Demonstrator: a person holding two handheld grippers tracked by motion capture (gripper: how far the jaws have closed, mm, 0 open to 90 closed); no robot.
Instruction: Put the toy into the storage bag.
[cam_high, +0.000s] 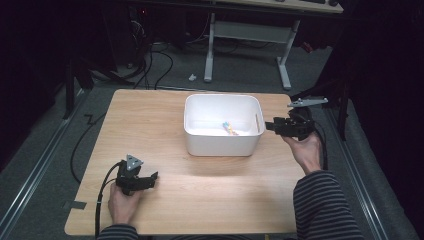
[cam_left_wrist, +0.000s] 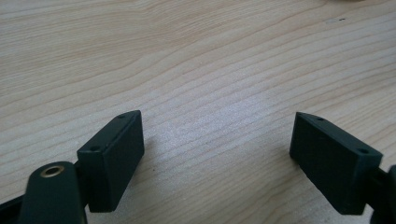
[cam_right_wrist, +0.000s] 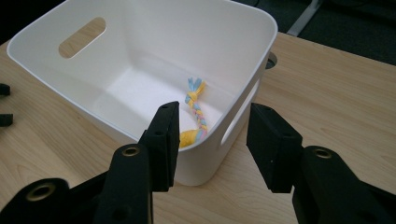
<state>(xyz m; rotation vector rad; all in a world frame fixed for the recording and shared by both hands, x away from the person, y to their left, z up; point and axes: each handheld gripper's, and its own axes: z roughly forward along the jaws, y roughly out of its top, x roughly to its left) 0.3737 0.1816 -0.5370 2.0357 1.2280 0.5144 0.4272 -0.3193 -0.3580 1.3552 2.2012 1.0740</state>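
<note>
1. Left gripper (cam_high: 152, 176) rests low on the wooden table (cam_high: 150, 130) near its front left corner, held in the person's left hand (cam_high: 122, 202); its jaws stand wide apart with bare wood between them.
2. White plastic bin (cam_high: 220, 145) sits at the table's middle, toward the far edge.
3. Braided rope toy (cam_high: 230, 127), yellow, pink and blue, lies on the bin's floor.
4. Right gripper (cam_high: 268, 125) hangs just beside the bin's right wall, jaws released and gripping nothing, pointing at the bin.
</note>
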